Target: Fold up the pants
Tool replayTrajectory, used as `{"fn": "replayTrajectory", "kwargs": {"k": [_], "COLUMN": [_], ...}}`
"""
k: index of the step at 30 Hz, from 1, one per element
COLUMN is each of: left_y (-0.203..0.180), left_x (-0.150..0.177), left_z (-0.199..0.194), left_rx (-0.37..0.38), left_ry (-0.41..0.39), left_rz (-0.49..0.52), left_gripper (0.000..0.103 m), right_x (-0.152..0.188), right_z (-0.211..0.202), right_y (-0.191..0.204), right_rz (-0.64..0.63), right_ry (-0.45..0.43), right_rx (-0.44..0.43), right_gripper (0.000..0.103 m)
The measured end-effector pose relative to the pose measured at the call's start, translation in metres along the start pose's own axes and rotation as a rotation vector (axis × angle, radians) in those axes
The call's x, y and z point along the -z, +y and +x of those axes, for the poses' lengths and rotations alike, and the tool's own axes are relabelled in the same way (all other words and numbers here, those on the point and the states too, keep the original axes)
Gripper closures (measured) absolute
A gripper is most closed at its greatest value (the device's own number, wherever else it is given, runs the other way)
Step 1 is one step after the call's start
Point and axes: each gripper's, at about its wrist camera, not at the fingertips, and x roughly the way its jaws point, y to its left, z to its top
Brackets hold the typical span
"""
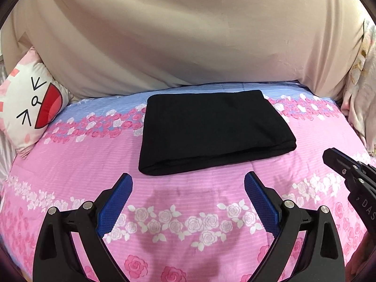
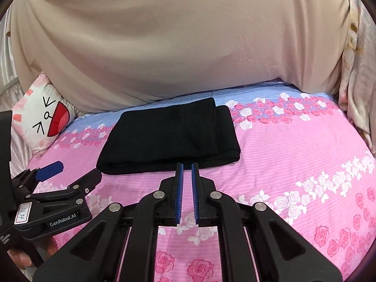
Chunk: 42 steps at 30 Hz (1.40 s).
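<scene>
The black pants (image 1: 211, 131) lie folded into a flat rectangle on the pink floral bed cover (image 1: 188, 211); they also show in the right wrist view (image 2: 169, 138). My left gripper (image 1: 188, 183) is open and empty, its blue pads spread wide just short of the pants' near edge. It shows from the side in the right wrist view (image 2: 77, 171). My right gripper (image 2: 187, 165) has its blue pads nearly together with a narrow gap and nothing between them, its tips at the pants' near edge. It enters the left wrist view at the right edge (image 1: 333, 156).
A white cartoon-face cushion (image 1: 30, 108) sits at the back left. A large beige pillow or padded headboard (image 1: 188, 35) rises behind the pants. Pale floral fabric (image 1: 362, 94) hangs at the right. The bed cover (image 2: 293, 164) stretches to the right.
</scene>
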Motion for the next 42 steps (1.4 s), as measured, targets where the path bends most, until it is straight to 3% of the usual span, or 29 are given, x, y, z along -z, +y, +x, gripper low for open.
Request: {"fn": "replayTrajectory", "kwargs": {"k": [42], "left_y": [0.015], "left_x": [-0.005], "left_z": [0.021], "left_rx": [-0.025], "left_ry": [0.019], "left_rz": [0.006], "left_gripper": [0.009], "right_x": [-0.001], "right_z": [0.018], "right_y": [0.002], "right_rz": [-0.012], "right_ry": [0.02], "right_rx": [0.036], "right_gripper": [0.095]}}
